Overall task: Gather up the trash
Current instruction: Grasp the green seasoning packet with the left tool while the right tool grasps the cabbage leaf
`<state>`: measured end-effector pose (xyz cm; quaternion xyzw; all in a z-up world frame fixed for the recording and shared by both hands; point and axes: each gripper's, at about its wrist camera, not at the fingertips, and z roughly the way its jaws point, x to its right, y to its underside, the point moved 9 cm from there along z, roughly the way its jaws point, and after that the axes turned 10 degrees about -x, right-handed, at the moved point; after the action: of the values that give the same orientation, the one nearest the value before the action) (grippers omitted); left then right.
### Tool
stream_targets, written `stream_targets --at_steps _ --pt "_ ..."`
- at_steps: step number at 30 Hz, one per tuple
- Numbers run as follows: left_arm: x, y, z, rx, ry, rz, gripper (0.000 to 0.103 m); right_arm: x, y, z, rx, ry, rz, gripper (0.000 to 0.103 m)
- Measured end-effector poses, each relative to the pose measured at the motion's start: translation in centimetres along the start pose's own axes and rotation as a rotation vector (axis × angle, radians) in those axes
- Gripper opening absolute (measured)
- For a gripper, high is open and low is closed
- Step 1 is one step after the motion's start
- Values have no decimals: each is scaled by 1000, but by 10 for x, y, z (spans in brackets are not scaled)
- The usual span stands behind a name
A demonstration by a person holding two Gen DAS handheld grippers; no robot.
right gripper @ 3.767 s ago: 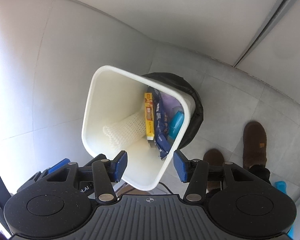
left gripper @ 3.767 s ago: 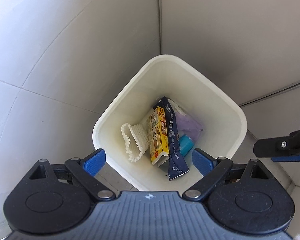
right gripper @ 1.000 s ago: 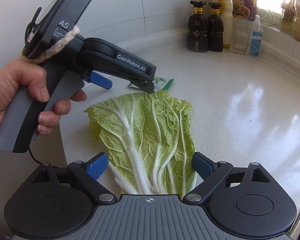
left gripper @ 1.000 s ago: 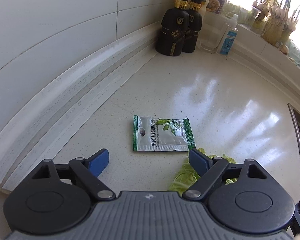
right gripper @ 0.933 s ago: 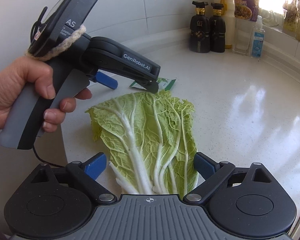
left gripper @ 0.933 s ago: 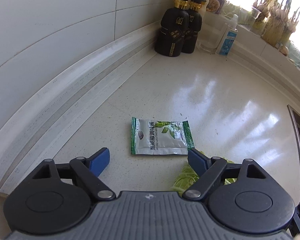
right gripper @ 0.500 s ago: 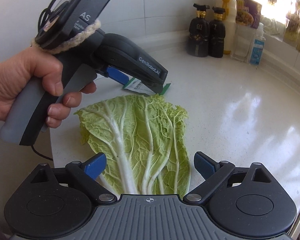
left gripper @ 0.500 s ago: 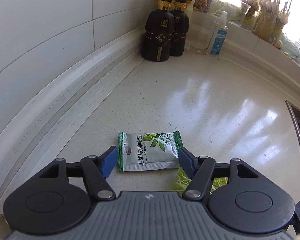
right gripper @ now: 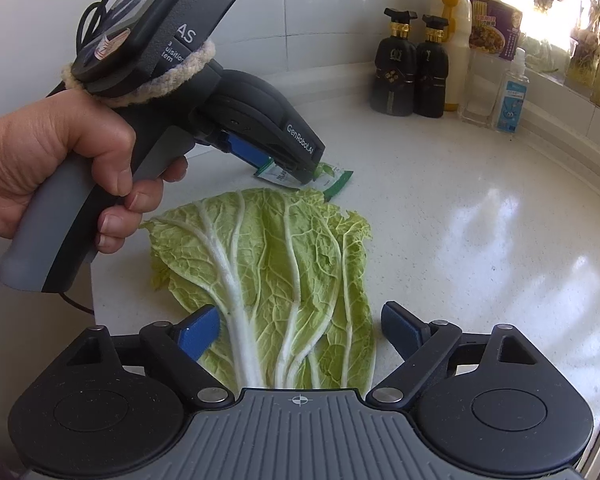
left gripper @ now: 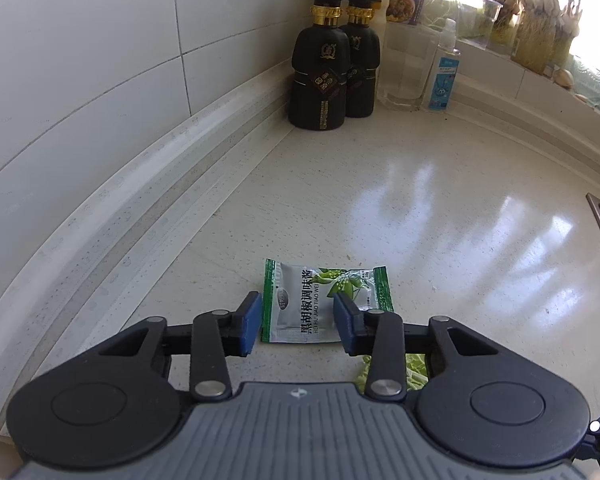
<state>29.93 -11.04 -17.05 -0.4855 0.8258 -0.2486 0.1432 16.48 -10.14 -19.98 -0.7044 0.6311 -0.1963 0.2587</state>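
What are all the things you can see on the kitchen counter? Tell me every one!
sauce packet: 1, green and silver, flat on the counter between the left gripper's fingers
cabbage leaf: 1, light green, flat in front of the right gripper
black bottles: 2, gold collars, back corner by the wall
clear bottle: 1, blue label, right of the black bottles
yellow bottle: 1, behind the black bottles
counter: 1, white
left gripper: 1, black, blue pads, half closed
right gripper: 1, open
left hand: 1, holding the left gripper's handle
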Motion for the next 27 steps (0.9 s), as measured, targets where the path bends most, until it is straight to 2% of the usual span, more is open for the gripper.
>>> stream_targets --at_steps 2,3,4,5,7,9,13,19,21,23,27 --pt "-3 0 -1 3 -6 -18 17 -3 0 -1 7 -10 -9 77" --pt "-5 0 -1 4 -17 -29 12 -5 0 -2 12 -18 -15 70" --pt "-7 0 0 0 -35 -33 1 -6 0 -3 12 -20 -19 64" --pt "-8 1 -1 2 -34 -37 1 -8 0 -4 14 -27 -21 61" --pt "-8 1 -2 3 -36 -52 0 -11 -1 -5 13 -43 -29 32" --pt "-7 1 -3 0 -36 -67 0 -11 -2 -6 5 -50 -14 23" --pt "-7 2 -7 1 -18 -87 0 1 -2 -14 23 -30 46 16" --pt "-8 3 -11 0 -10 -87 0 32 -3 -28 41 20 115 14" --pt "-8 2 -11 -9 17 -106 8 42 -2 -30 43 35 139 14" --pt "-9 2 -10 -8 22 -121 28 50 0 -31 45 45 162 14" --pt "-6 3 -5 -27 32 -136 28 64 5 -29 32 50 214 14"
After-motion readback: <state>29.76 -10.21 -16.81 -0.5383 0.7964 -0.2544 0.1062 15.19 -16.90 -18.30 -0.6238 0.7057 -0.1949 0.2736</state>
